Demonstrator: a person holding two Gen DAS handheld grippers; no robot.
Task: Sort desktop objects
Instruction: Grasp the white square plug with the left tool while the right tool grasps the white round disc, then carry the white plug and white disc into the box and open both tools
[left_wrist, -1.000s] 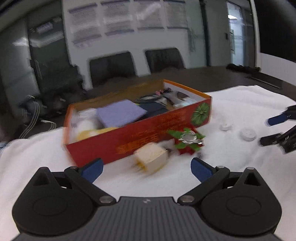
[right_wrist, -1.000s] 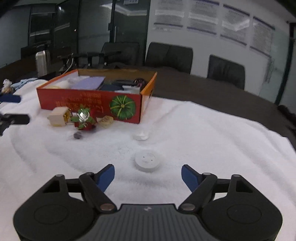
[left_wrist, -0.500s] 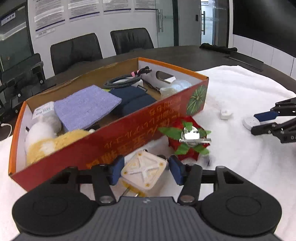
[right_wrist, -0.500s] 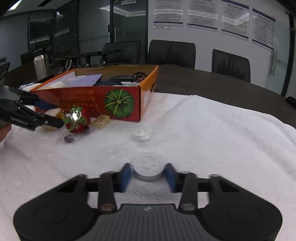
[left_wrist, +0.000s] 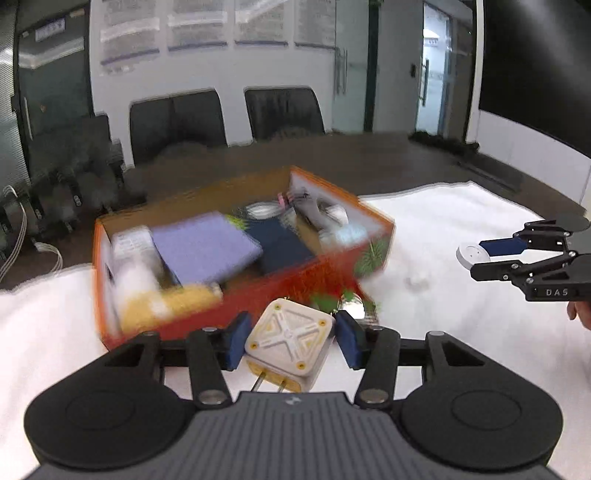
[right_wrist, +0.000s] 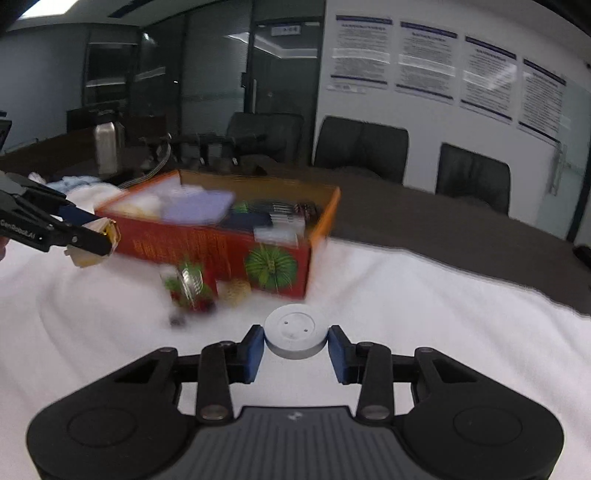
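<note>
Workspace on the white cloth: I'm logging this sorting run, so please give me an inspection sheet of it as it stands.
Surface: white cloth over a dark table.
Job's things: cream plug adapter held in the left tongs; white round puck held in the right tongs; open red box already holding a purple cloth and dark items.
Clutter: red-and-green ornament and a small tan item on the cloth by the box front; a small white piece lies farther out.
Grippers: both shut on their items.
Cables: grey cords at the table's far edge.
Surroundings: black chairs, wall posters, metal flask.
</note>
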